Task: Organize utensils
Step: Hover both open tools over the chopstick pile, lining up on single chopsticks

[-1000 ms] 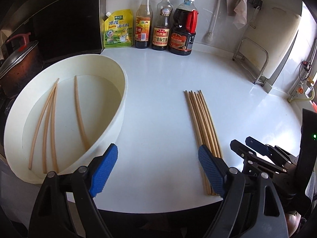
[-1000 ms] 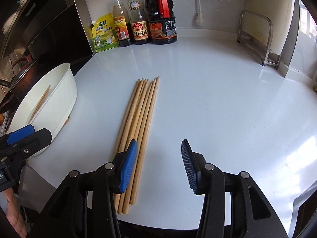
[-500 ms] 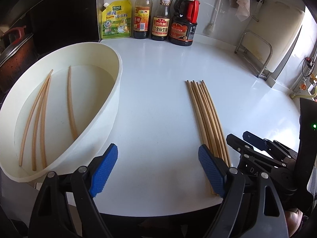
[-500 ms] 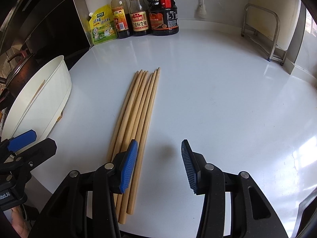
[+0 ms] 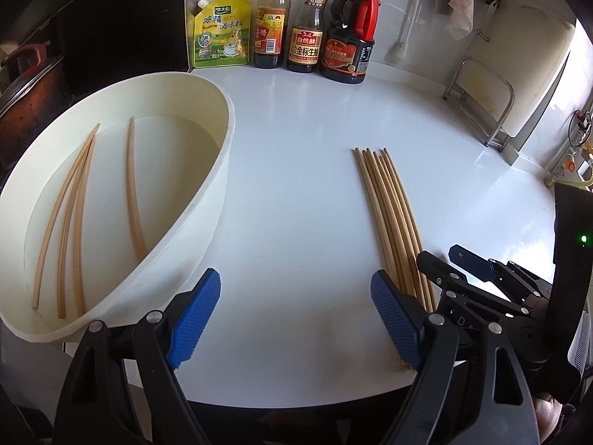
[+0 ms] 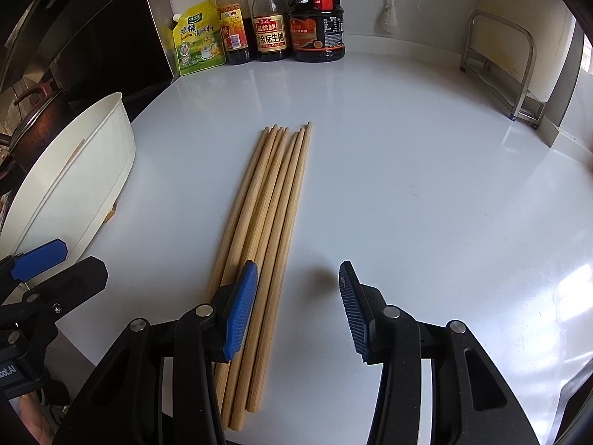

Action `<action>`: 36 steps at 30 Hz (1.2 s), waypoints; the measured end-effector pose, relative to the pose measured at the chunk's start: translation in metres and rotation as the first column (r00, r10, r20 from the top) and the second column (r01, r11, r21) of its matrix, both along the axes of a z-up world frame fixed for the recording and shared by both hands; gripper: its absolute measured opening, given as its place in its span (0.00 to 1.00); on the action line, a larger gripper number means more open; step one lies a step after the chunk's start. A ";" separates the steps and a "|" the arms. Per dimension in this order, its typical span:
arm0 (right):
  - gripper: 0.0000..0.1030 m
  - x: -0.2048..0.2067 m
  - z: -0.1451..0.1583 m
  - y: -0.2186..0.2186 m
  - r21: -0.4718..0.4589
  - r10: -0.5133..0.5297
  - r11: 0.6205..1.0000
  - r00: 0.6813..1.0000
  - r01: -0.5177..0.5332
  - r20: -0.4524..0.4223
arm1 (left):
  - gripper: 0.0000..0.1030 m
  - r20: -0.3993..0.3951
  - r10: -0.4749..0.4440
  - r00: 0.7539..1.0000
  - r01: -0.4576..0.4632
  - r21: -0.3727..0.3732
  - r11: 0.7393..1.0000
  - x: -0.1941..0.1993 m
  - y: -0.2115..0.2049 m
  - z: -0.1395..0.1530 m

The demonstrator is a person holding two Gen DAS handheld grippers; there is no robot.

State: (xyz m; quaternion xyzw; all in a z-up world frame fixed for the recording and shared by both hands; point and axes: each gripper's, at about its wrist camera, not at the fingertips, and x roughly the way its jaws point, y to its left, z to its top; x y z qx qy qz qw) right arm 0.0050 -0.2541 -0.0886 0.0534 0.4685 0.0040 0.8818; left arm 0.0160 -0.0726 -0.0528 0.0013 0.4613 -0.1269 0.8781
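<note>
- L gripper (image 5: 294, 313): tipped steeply down over bare counter (image 5: 296, 193), jaws wide apart, nothing between pads.
- R gripper (image 6: 298, 307): same steep down tilt, jaws part open, gripping nothing; bare counter and a small shadow between pads.
- Chopsticks (image 6: 272, 200): bundle flat on counter, running away from R gripper; near ends under and just beside its left pad (image 6: 241, 311), not clamped.
- Seen from L gripper: same bundle off to right, past right pad, R gripper's tips just beyond.
- Tub (image 5: 207, 200): ahead-left of L gripper, four chopsticks inside (image 5: 74, 215).
- Bottles (image 5: 307, 37) and pouch (image 5: 220, 33) far ahead at wall.
</note>
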 end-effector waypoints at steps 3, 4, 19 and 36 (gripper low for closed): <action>0.43 -0.001 0.000 0.001 -0.007 0.002 1.000 1.000 -0.002 0.006 | 0.79 -0.002 0.002 1.000 -0.002 0.000 1.000 0.001 0.000 -0.001; 0.43 -0.001 0.000 0.001 -0.012 0.002 1.000 1.000 -0.002 0.006 | 0.79 -0.003 0.002 1.000 -0.002 0.000 1.000 0.001 0.000 -0.001; 0.43 -0.001 -0.003 -0.010 -0.030 -0.011 0.999 1.000 0.011 0.003 | 0.79 -0.006 -0.006 1.000 0.006 0.008 1.000 0.002 -0.005 -0.003; 0.43 -0.012 -0.003 -0.038 -0.001 -0.020 1.000 1.000 0.020 0.013 | 0.79 -0.008 -0.021 1.000 0.021 0.031 0.999 -0.001 -0.027 -0.006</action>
